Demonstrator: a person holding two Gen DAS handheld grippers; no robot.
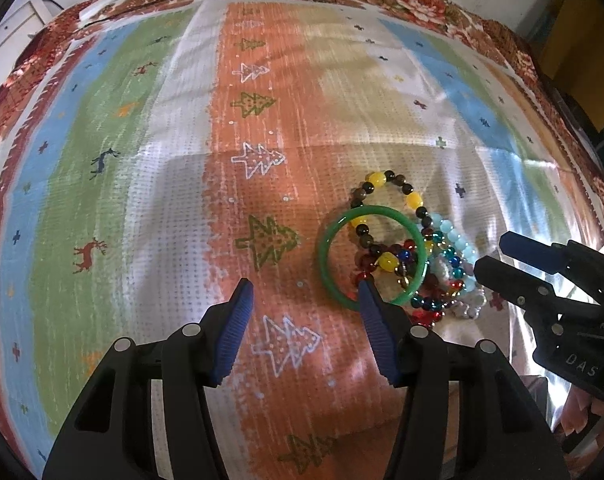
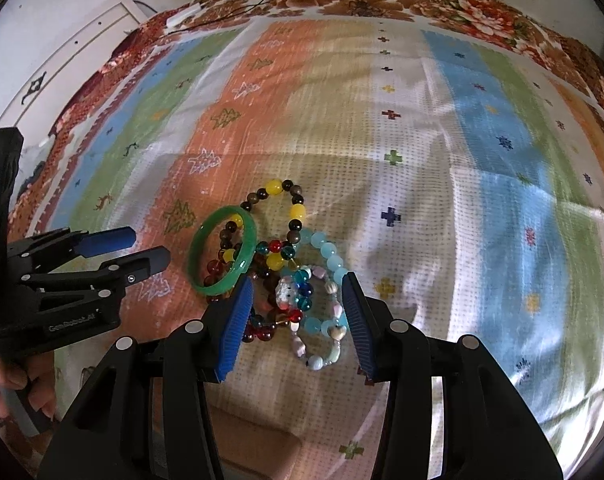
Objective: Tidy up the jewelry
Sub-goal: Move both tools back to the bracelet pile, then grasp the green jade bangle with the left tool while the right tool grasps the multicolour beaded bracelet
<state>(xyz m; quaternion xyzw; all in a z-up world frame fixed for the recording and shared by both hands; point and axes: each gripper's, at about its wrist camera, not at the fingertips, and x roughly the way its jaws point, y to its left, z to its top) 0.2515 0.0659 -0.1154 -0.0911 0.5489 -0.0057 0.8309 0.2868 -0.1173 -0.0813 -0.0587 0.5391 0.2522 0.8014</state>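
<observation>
Left gripper (image 1: pixel 305 292) over the striped cloth (image 1: pixel 162 200), jaws about half apart and nothing between them, just bare orange weave. Its right finger (image 1: pixel 375 320) sits right at the near rim of the green bangle (image 1: pixel 329 236), so the bangle lies at about one o'clock from this tool, a short reach away. The bangle rests tilted on the pile, its near rim down on the cloth at six o'clock.

Moving right: the heap itself. A yellow-and-brown bead bracelet (image 1: pixel 397 188) loops out at twelve o'clock, the red and teal glass beads (image 2: pixel 298 292) tangle in the middle, and the pale blue bracelet (image 2: pixel 329 256) curls off at three o'clock.

Now the right gripper (image 2: pixel 298 308), also about half open, gripping nothing. It hovers above the pile with the beads framed between its fingers; whether the pads touch anything I cannot tell.

My read: the left is nearer the bangle, the right better placed for the beads. For the bangle, the jaws should straddle the near rim at six o'clock.
</observation>
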